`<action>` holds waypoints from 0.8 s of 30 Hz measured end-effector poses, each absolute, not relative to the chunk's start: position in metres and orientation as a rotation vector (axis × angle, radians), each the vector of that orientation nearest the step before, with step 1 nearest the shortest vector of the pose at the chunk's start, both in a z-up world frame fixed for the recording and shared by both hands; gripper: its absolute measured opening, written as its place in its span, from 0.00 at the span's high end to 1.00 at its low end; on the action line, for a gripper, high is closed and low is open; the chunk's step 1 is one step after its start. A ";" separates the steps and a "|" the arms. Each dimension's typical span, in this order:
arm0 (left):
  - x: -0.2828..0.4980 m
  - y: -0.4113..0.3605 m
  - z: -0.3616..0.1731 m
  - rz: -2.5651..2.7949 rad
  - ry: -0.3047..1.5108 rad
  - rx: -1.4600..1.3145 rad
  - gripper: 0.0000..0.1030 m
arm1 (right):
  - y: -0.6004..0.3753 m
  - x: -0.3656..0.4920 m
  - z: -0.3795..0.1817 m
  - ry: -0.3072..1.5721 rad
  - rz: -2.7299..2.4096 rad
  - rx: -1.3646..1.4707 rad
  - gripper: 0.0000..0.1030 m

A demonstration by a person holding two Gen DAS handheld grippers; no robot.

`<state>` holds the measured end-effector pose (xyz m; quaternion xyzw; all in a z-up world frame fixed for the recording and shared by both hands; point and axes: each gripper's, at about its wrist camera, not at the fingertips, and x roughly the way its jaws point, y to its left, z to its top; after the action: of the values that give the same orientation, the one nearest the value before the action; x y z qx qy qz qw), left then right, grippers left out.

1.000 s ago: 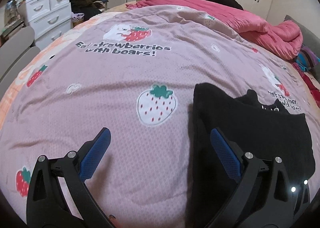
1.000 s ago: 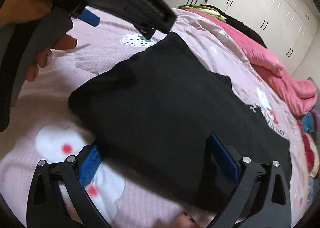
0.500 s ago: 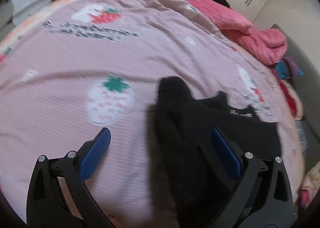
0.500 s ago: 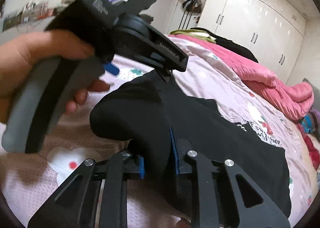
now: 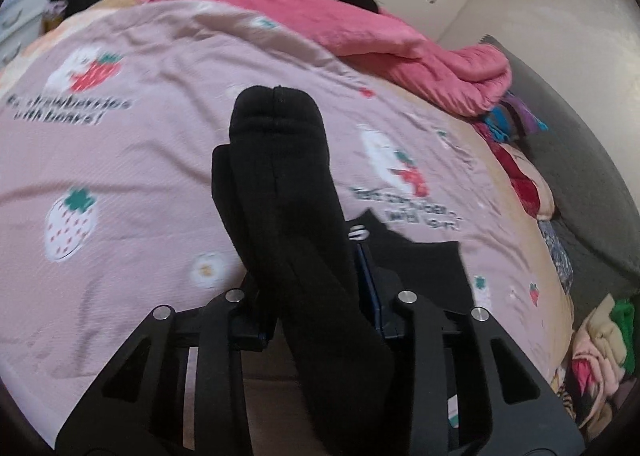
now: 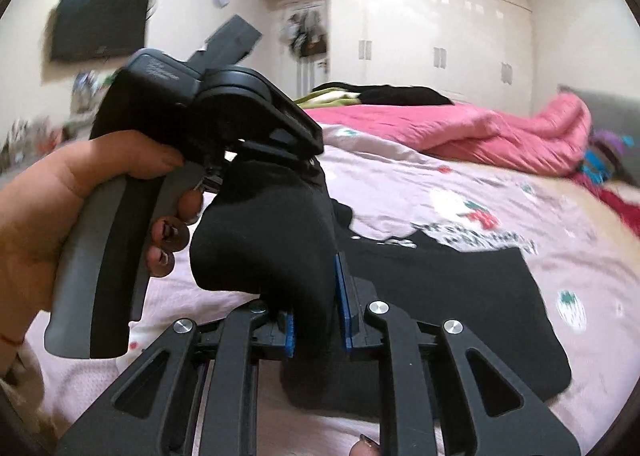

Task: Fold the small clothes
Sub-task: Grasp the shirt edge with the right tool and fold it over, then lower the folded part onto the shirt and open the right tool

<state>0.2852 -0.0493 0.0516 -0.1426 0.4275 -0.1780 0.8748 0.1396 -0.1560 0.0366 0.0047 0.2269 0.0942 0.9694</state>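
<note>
A black garment (image 6: pixel 420 296) is lifted at one edge above a pink strawberry-print bedspread (image 5: pixel 160 136), the rest lying on it. Bunched fabric is clamped by both the left tool (image 5: pixel 320 320) and the right tool (image 6: pixel 318 320).

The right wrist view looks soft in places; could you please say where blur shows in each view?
Right wrist view: the wall-mounted black television is smeared, while the black fabric garment stays sharper. Left wrist view: the pink strawberry-print bedspread has blurred lettering.
</note>
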 end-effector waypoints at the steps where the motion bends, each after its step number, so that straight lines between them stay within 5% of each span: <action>1: 0.285 -0.058 0.055 -0.379 0.892 -0.289 0.74 | -0.167 0.138 0.037 0.458 0.174 0.042 0.86; 18: 0.298 -0.213 0.012 -0.450 1.013 -0.096 0.73 | -0.284 0.117 -0.018 0.609 0.034 0.457 0.88; 24: 0.299 -0.243 -0.012 -0.451 1.044 -0.070 0.54 | -0.319 0.120 -0.048 0.689 0.091 0.697 0.84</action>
<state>0.2993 -0.2427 -0.0124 -0.0333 0.4942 -0.2134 0.8421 0.1198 -0.3190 -0.0483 0.3347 0.3308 0.0437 0.8813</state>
